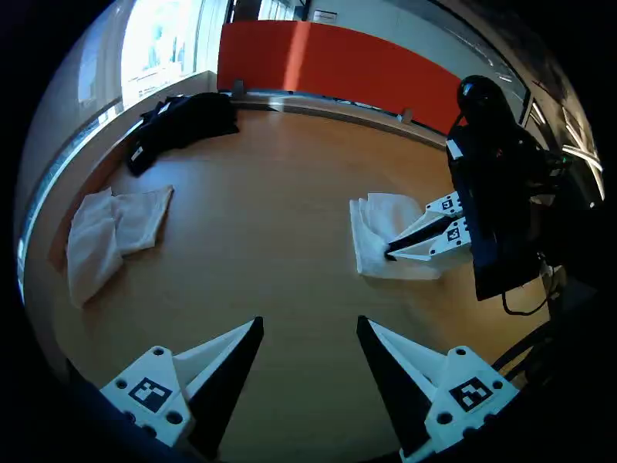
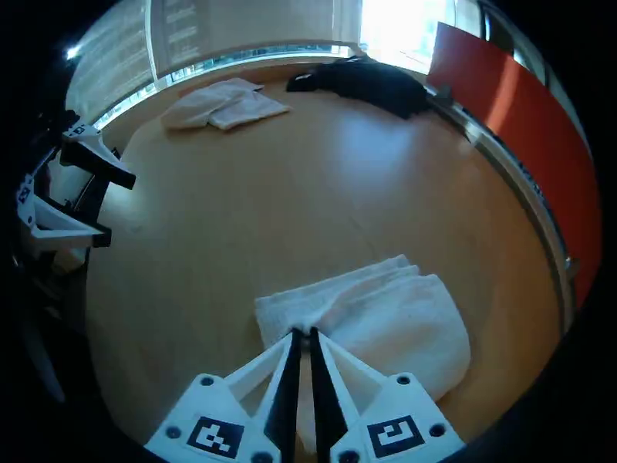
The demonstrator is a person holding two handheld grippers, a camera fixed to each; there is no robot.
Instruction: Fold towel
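On the wooden table's [image 2: 308, 177] right side, the right gripper [image 2: 302, 333] clamps the folded white towel's [image 2: 386, 324] near edge. The left gripper [image 1: 308, 324] hovers with fingers apart; a clean fold likely needs it holding the opposite edge flat.

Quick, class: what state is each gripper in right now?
Left gripper: open, holding nothing.
Right gripper: closed, pinching the folded white towel.

White tongs [image 1: 308, 320] with black inner edges and square markers [image 1: 149, 392].
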